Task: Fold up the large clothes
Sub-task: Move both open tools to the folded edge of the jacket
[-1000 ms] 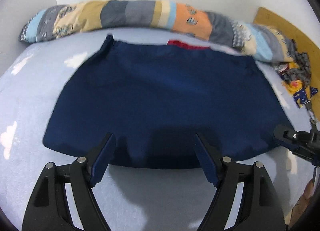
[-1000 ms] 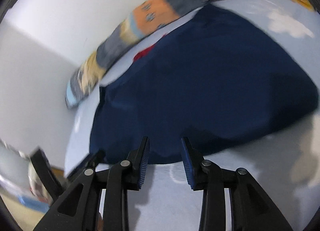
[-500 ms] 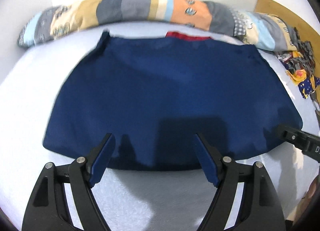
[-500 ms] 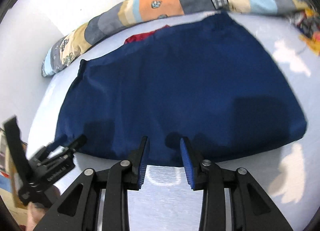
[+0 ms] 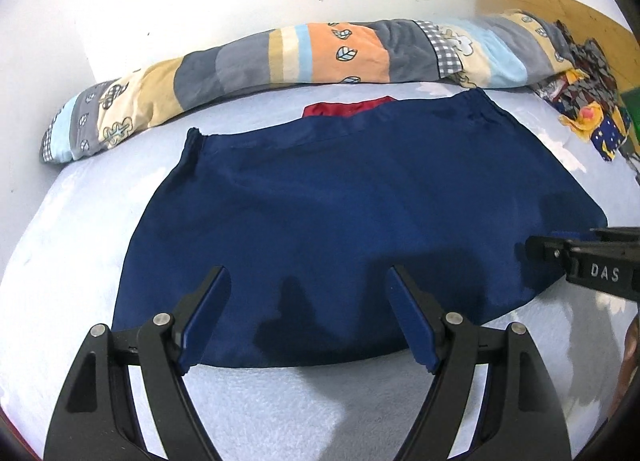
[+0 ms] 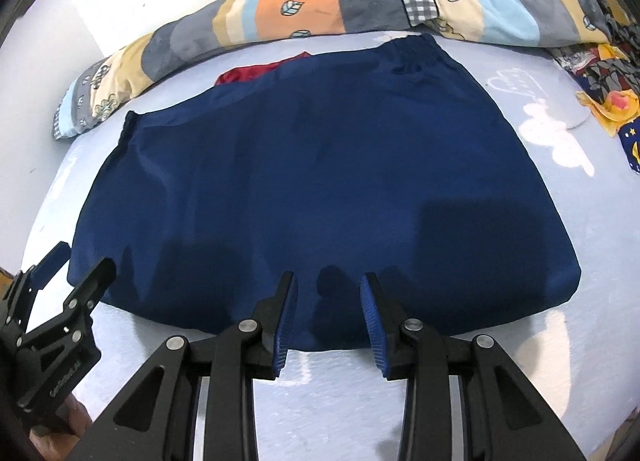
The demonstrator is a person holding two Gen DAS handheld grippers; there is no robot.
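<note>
navy garment (image 5: 360, 221) spread flat on the pale blue bed (image 5: 80, 245), elastic waistband toward the patchwork quilt roll (image 5: 320, 57), a red cloth (image 5: 344, 108) showing from beneath its far edge. left gripper (image 5: 308, 317), jaws spread wide and empty, hovers over the near hem; right gripper (image 6: 326, 321), jaws partly apart and holding nothing, hovers likewise, probably positioned to seize that hem for a fold.

Both tools share one build: the left gripper (image 5: 308, 317) and the right gripper (image 6: 327, 317) have black angular frames with triangular cutouts, silver pivot screws and blue ribbed pads (image 6: 286, 319). White lettering marks one frame's side.
</note>
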